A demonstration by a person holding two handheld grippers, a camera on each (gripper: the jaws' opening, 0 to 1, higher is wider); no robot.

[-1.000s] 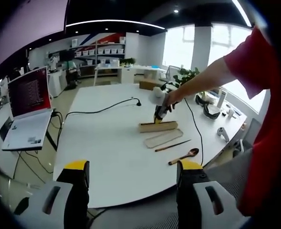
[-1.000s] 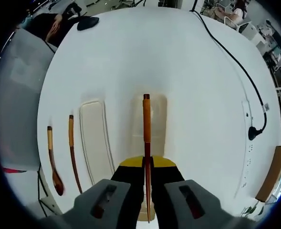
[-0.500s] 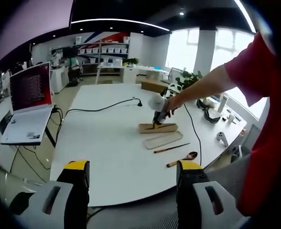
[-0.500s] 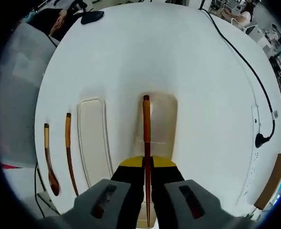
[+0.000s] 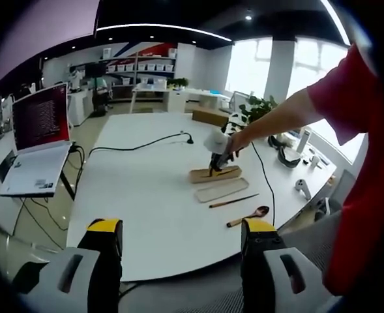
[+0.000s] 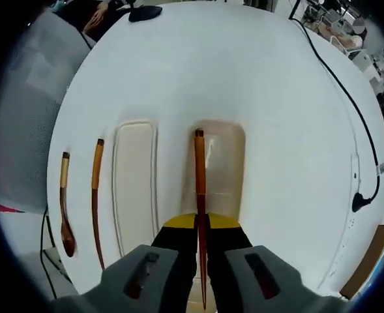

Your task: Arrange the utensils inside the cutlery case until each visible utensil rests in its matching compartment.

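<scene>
Right gripper (image 6: 201, 225) jaws clamp a chopstick (image 6: 199, 189) over the open case (image 6: 221, 163); tilted release could miss. Left gripper (image 5: 178, 238) jaws hang open, empty.

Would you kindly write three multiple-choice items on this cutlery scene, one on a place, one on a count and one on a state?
1. Where does the wooden spoon lie?
A. inside the cutlery case
B. on the table beyond the loose chopstick, away from the case
C. on the case lid

2. How many chopsticks show?
A. one
B. two
C. four

3. What is the right gripper doing?
A. hanging open
B. shut on the spoon
C. shut on a chopstick

Answers:
1 B: the wooden spoon lies on the table, outermost, past the loose chopstick and the lid.
2 B: one loose, one held.
3 C: the right gripper clamps the held chopstick above the cutlery case.
</scene>
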